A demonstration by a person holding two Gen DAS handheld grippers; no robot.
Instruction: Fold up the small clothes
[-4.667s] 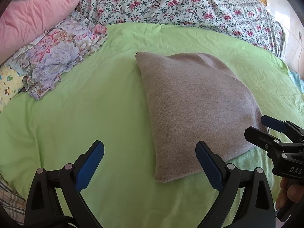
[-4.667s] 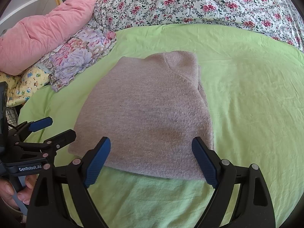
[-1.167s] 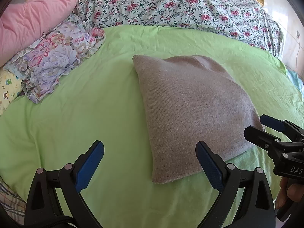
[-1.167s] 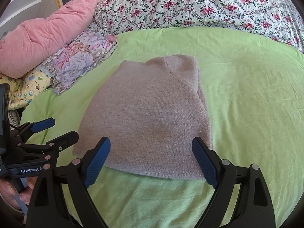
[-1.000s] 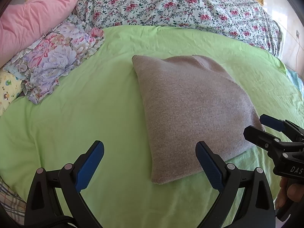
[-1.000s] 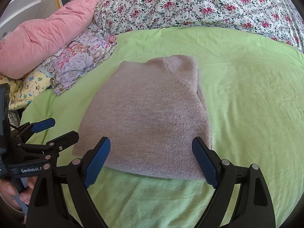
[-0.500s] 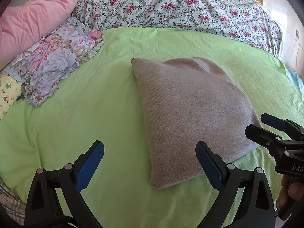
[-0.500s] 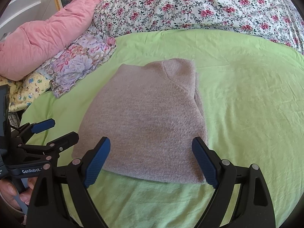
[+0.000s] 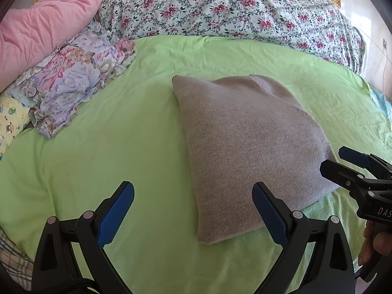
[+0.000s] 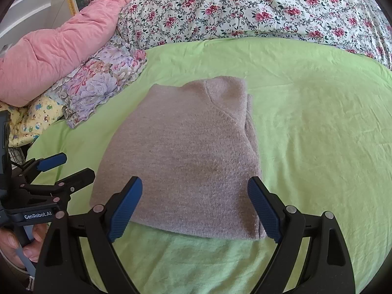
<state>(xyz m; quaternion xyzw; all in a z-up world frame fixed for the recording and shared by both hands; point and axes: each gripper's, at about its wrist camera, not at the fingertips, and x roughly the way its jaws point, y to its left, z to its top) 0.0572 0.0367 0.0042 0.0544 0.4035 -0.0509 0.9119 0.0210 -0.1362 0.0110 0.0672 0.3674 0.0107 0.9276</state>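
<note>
- A bed fills the room in front of me, spread with a light green sheet [image 10: 306, 127] that is a bit creased but mostly flat.
- On the middle of that sheet lies the grey knit sweater [image 10: 186, 156], already folded into a compact, roughly square bundle; in the left wrist view the sweater [image 9: 247, 147] sits right of centre.
- Its near hem runs straight across just beyond the right gripper [image 10: 196, 205], and a folded layer peeks out along its right side edge. The near left corner points toward the left gripper [image 9: 193, 210].
- The right gripper hovers at the near hem with its blue-padded jaws spread wide, holding nothing; the hem lies between them, not pinched.
- The left gripper hangs off the sweater's left corner, jaws likewise wide apart and empty, its right pad over the knit and its left pad over bare sheet.
- A hand [image 10: 14, 247] wraps the left gripper's handle at the lower left of the right wrist view; fingers [image 9: 372, 245] grip the other handle at the lower right of the left wrist view.
- There is plenty of open green sheet to the right of the sweater and to its left, and a strip in front of it.
- Farther out, a purple floral pillow [image 10: 103, 83] sits at the sheet's left edge, well apart from the sweater, with a pink quilt [image 10: 61, 46] behind it.
- A rose-patterned duvet [image 10: 257, 9] is heaped along the far edge of the bed.
- A yellow cartoon-print cloth [image 10: 31, 120] shows beside the pillow.
</note>
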